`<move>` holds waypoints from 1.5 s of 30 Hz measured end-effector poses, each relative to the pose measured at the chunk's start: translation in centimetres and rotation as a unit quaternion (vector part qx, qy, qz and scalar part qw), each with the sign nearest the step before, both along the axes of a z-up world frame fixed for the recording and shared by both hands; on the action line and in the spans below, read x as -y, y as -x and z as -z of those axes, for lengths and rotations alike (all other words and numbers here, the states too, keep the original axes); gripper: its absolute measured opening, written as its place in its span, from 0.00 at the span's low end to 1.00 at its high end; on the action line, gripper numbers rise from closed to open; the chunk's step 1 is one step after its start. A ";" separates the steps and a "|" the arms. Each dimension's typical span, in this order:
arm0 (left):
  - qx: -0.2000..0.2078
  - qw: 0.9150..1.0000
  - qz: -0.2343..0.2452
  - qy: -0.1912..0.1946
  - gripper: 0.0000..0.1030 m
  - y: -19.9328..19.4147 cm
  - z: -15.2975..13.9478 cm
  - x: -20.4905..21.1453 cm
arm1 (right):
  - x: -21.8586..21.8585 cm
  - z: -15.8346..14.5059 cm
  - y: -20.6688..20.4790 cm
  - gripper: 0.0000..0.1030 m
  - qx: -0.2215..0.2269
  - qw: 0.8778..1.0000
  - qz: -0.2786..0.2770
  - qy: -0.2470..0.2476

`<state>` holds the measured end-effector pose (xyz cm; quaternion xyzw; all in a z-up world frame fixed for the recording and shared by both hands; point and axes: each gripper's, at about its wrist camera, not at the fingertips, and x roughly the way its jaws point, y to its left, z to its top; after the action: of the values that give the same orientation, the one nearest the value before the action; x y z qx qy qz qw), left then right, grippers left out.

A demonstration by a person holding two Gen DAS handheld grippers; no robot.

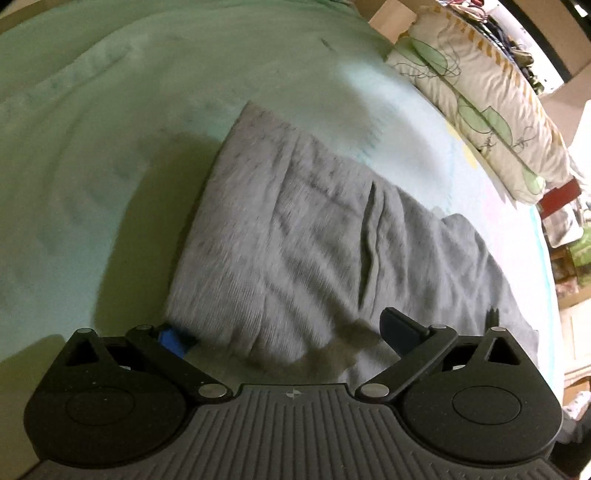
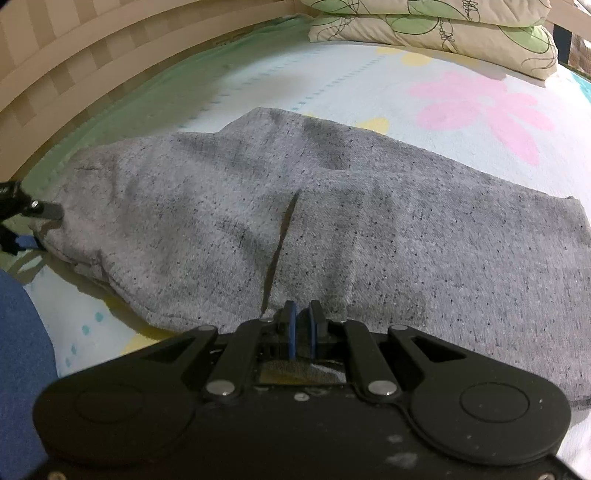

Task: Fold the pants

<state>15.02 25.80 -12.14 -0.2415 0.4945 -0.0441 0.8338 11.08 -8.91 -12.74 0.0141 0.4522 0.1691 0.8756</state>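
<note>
Right gripper pinches the pants edge just ahead; left gripper, spread wide, straddles a corner. Next, I'd guess: close left, fold over.

We are working in a home bedroom: a flower-printed bedsheet is covering the mattress, and leaf-patterned pillows are lying by the wooden bed frame.

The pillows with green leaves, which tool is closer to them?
Probably the right tool, though it is close. It grips the grey pants, with the pillows just across the sheet. The left tool sits open at the pants' other end.
</note>
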 end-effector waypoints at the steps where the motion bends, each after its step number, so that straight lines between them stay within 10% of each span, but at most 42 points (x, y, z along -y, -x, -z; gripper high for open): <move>1: 0.006 1.000 -0.001 0.007 0.99 -0.4 0.1 0.0 | -0.1 0.0 -0.1 0.09 0.000 1.000 0.001 0.000; 10: 0.018 0.999 -0.023 0.015 0.97 -1.5 0.5 0.5 | -0.3 -1.8 -0.3 0.13 0.035 0.999 0.006 -0.012; 20: 0.026 0.998 -0.049 -0.007 0.50 0.1 0.4 -1.0 | -5.2 -3.2 -10.5 0.10 0.049 0.997 -0.014 -0.055; 31: 0.056 0.997 -0.036 -0.049 0.40 0.7 -0.2 0.0 | -8.5 -0.3 -18.8 0.00 -0.005 1.000 0.015 -0.026; 38: 0.065 0.996 -0.030 -0.052 0.36 0.7 -0.8 0.2 | -7.1 -3.6 -11.2 0.10 0.020 0.998 -0.045 -0.039; 45: 0.093 0.993 -0.003 -0.073 0.31 0.6 -3.3 1.3 | -6.5 -0.7 0.1 0.10 -0.022 0.994 -0.102 -0.024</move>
<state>14.44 24.45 -8.83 -0.1766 0.4157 -0.0276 0.8918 10.98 -2.39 -11.99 -0.0077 0.4665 0.2680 0.8429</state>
